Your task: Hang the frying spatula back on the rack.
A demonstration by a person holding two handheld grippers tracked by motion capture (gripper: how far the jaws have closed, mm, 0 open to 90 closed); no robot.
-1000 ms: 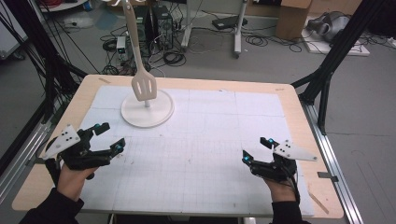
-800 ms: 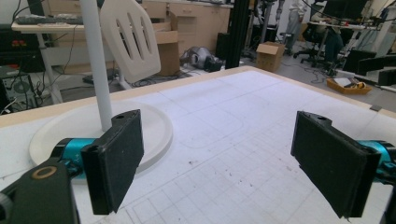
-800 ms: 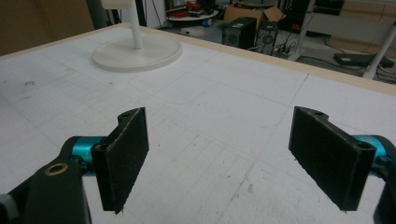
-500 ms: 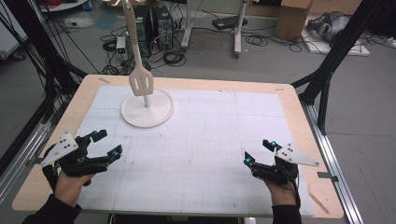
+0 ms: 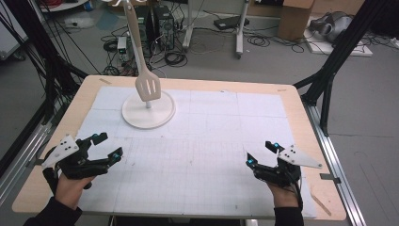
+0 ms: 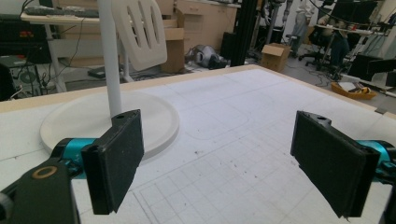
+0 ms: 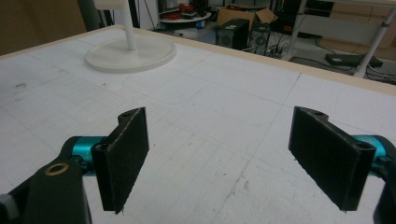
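At the near edge of the table (image 5: 301, 110), two claws rest low over the white gridded mat (image 5: 207, 141): the left claw (image 5: 107, 147) with jaws wide apart and gripping nothing; the right claw (image 5: 259, 153) likewise spread and empty; bare mat lies between them. Beyond the left claw, well apart, one round white stand (image 5: 148, 109) carries one slotted spatula (image 5: 147, 86) (hanging upright above the base).

One spatula (image 5: 147, 87), one round stand (image 5: 148, 111)
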